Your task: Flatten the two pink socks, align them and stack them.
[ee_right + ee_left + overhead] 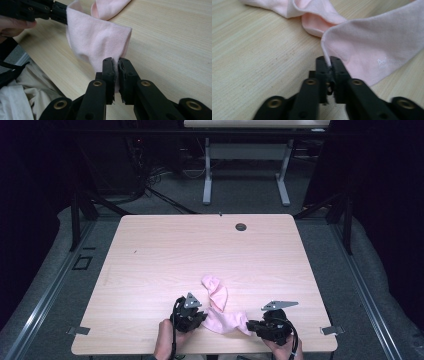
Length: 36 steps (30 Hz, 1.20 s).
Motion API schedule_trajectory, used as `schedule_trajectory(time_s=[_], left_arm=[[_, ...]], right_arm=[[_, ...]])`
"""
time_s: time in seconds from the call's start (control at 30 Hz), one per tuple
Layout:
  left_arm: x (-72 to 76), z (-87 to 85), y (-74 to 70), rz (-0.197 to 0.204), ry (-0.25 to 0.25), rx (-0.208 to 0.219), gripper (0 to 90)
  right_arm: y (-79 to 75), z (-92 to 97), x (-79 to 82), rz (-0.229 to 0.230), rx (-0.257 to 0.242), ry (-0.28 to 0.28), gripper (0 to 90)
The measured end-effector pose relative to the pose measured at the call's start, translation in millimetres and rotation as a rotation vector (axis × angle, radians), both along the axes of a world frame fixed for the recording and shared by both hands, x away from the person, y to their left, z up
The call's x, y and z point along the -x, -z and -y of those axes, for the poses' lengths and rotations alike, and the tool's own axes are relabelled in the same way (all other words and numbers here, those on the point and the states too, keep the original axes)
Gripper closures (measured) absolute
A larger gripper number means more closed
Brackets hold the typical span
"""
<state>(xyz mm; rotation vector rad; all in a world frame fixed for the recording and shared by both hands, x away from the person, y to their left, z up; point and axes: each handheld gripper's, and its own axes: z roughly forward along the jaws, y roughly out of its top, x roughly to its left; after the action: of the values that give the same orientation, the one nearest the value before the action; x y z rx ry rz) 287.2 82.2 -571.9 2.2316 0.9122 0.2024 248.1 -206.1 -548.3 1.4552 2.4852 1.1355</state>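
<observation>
Where table [150, 260] ends, grey floor [240, 195].

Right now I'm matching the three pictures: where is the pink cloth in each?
High view: pink cloth at near table edge, between both hand-held grippers.
Left gripper view: top and right, edge pinched in jaws.
Right gripper view: upper centre, corner pinched.
Shared landmark: wooden table.
</observation>
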Motion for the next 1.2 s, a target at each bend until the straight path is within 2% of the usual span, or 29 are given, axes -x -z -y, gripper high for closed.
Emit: schedule_trajectory(time_s=[0.13, 0.23, 0.3, 0.37, 0.43, 0.5, 0.57, 0.7, 0.77, 0.83, 0.87, 0.93, 1.0, 1.07, 1.13, 1.2], left_arm=[[13.9, -7.3, -7.5, -0.020, 0.007, -0.008, 88.5], [26.2, -19.4, -13.2, -0.065, -0.004, 0.039, 88.6], [31.4, -26.6, -14.3, -0.084, -0.012, 0.041, 88.5], [33.4, -31.8, -13.5, -0.114, -0.026, 0.065, 88.5], [31.9, -34.8, -12.1, -0.119, -0.033, 0.060, 88.4], [29.4, -37.3, -11.6, -0.134, -0.042, 0.070, 88.4], [28.9, -41.1, -15.0, -0.166, -0.024, 0.133, 88.4], [39.9, -47.3, -34.2, -0.136, -0.014, 0.153, 88.4], [48.2, -51.4, -41.1, -0.127, -0.009, 0.170, 88.2], [51.4, -53.3, -40.1, -0.129, -0.012, 0.167, 88.0], [50.5, -54.2, -36.6, -0.133, -0.013, 0.159, 87.8], [45.9, -53.2, -26.8, -0.147, -0.031, 0.135, 87.6], [39.6, -50.4, -18.3, -0.140, -0.042, 0.089, 87.2], [34.1, -48.8, -14.1, -0.133, -0.054, 0.065, 84.7], [29.7, -49.4, -15.6, -0.116, -0.071, 0.058, 71.3], [26.7, -49.3, -19.6, -0.094, -0.109, 0.069, 58.9]], right_arm=[[-1.7, 3.3, 2.4, 0.014, 0.001, 0.016, 83.6], [-3.1, 7.0, 3.1, 0.007, -0.022, 0.033, 83.7], [-4.0, 7.6, 1.2, 0.000, -0.029, 0.046, 83.7], [-1.0, 3.8, -5.3, -0.031, -0.002, 0.039, 83.5], [4.3, -1.5, -14.2, -0.057, 0.029, 0.031, 83.0], [7.0, -8.1, -19.9, -0.050, 0.076, 0.028, 82.8], [5.3, -14.4, -21.8, -0.042, 0.098, 0.024, 83.3], [-20.3, -13.2, -9.2, 0.011, 0.082, 0.014, 83.5], [-32.5, -10.2, 0.0, 0.020, 0.065, 0.002, 83.4], [-39.3, -7.4, 8.5, 0.015, 0.041, -0.014, 83.0], [-38.3, -7.7, 10.3, 0.005, 0.036, -0.015, 82.5], [-29.5, -9.7, 6.6, -0.022, 0.056, -0.019, 81.7], [-14.0, -15.5, -2.4, -0.042, 0.095, -0.011, 80.3], [-1.9, -19.2, -11.7, -0.048, 0.132, -0.010, 74.5], [2.7, -20.7, -16.8, -0.027, 0.159, -0.010, 63.7], [0.0, -17.9, -21.9, 0.000, 0.129, -0.012, 55.9]])
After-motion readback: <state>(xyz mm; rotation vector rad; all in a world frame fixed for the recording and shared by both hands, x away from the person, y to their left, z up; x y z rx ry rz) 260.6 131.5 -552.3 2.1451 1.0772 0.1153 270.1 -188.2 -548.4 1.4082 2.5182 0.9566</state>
